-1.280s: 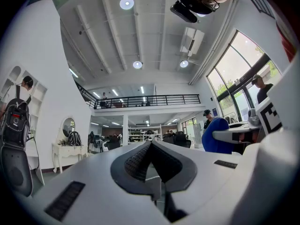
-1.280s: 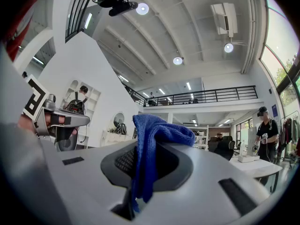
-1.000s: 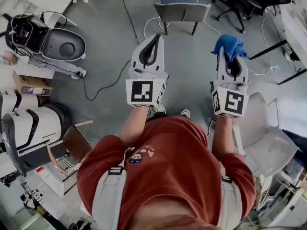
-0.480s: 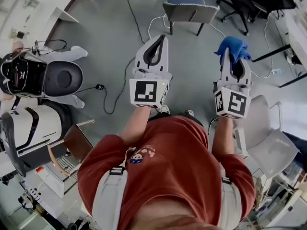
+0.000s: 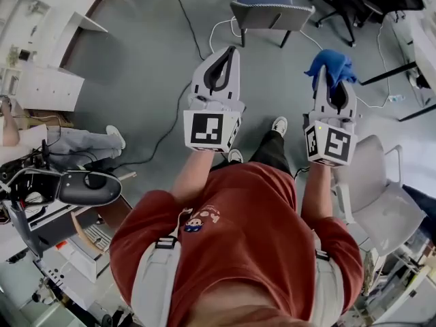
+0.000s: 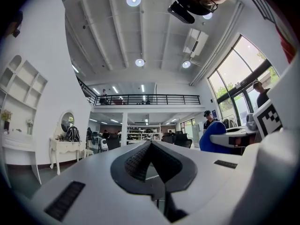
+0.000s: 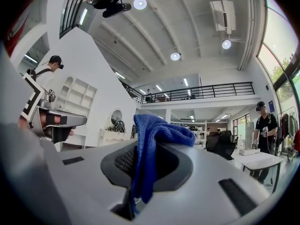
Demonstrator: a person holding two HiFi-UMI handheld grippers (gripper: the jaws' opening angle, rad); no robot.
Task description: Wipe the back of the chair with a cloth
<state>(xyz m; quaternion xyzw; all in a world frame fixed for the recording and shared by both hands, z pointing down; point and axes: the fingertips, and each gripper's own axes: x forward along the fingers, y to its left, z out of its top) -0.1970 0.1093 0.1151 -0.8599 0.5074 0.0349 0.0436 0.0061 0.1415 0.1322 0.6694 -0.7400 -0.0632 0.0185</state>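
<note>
Two grippers: my right gripper (image 5: 331, 86) clamps the blue cloth (image 5: 330, 65), which hides its tips; my left gripper (image 5: 225, 54) is pressed together, empty.

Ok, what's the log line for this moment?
left gripper: shut, empty | right gripper: shut on blue cloth | grey chair: ahead, untouched | wiping: not started

I'm looking down on a bare grey floor (image 5: 150, 80), with white shelving (image 5: 48, 19) at the upper left and a black office chair (image 5: 340, 2) at the far right. The gripper views give me a high white ceiling with round lights (image 6: 133, 0), a railed balcony (image 6: 145, 99), tall windows (image 6: 243, 69) and a white dressing table (image 6: 65, 148).
</note>
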